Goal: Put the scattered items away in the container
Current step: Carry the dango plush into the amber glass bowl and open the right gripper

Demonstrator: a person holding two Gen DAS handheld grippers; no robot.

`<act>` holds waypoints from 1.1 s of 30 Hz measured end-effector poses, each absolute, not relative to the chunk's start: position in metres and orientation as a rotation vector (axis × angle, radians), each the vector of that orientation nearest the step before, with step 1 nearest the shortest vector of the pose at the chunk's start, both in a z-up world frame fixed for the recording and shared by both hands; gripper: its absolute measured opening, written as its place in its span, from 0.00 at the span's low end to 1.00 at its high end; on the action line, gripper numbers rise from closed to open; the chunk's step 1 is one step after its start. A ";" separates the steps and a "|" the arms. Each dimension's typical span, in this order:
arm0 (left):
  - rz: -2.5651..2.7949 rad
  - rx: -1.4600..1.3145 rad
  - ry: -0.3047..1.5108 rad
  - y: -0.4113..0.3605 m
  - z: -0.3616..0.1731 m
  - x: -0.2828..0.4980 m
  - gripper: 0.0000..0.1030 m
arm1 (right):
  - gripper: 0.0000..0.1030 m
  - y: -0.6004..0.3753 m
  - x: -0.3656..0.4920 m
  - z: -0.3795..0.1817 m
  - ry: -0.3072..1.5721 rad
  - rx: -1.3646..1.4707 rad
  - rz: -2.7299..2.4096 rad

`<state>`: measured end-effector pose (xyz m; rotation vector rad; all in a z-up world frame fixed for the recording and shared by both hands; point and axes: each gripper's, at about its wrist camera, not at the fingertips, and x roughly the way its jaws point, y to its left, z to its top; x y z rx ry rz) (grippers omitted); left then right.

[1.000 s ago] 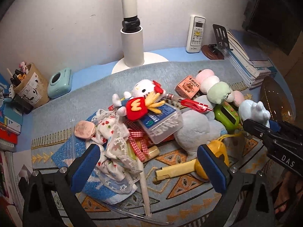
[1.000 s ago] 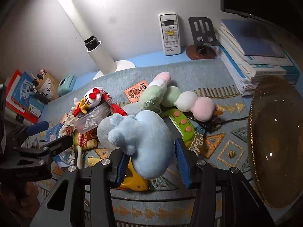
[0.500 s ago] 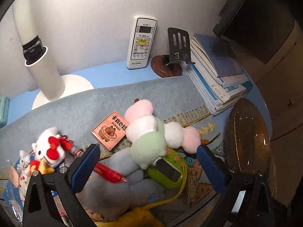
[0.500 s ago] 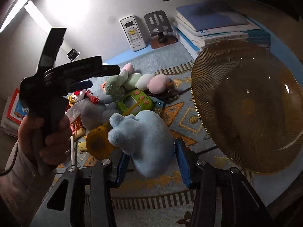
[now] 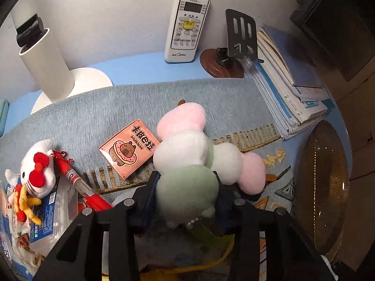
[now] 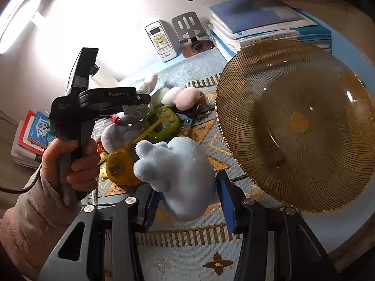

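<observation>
Start at your left gripper (image 5: 186, 193): its fingers are drawn in on the green end ball of the pink, white and green plush dumpling skewer (image 5: 187, 164), and that toy's long axis runs away from you toward the far side of the woven blue and gold mat (image 5: 93, 110), the pink ball farthest out. A second skewer of plush balls (image 5: 241, 166) lies crosswise just right of it, touching, so judge that a lift may drag it along. Beside them on the left rest the orange capybara card (image 5: 130, 148) and, nearer the left edge, the white plush cat with red bows (image 5: 38, 171). Moving right, your right gripper (image 6: 187, 194) has its blue-padded fingers pressed against both sides of the pale blue plush animal (image 6: 178, 175), which is held above the mat with its body pointing away from you. The relation that matters lies further right still: the ribbed amber glass bowl (image 6: 257, 164) sits on the desk directly right of that held toy, its near-left rim close to the right finger. Your right hand is clearly the nearer one to the bowl, so it probably unloads first; the left has the whole pile to cross.
</observation>
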<state>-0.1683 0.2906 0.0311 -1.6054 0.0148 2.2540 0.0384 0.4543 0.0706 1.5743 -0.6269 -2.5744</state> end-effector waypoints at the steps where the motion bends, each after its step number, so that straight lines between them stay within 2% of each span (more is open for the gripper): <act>1: 2.256 -1.595 0.017 0.290 0.037 -0.165 0.36 | 0.45 0.455 0.038 0.072 -0.627 1.568 -2.569; 13: 2.262 -1.429 0.135 0.314 0.096 -0.111 0.36 | 0.45 0.465 0.037 0.105 -0.560 1.510 -2.605; 18: 2.231 -1.354 0.167 0.347 0.119 -0.099 0.36 | 0.45 0.496 0.036 0.133 -0.487 1.500 -2.746; 21: 2.187 -1.320 0.180 0.375 0.126 -0.092 0.36 | 0.45 0.530 0.034 0.139 -0.533 1.533 -2.810; 27: 2.086 -1.303 0.235 0.437 0.117 -0.074 0.36 | 0.45 0.591 0.033 0.127 -0.623 1.611 -2.872; 33: 2.042 -1.376 0.307 0.483 0.081 -0.069 0.36 | 0.45 0.615 0.018 0.091 -0.613 1.731 -2.824</act>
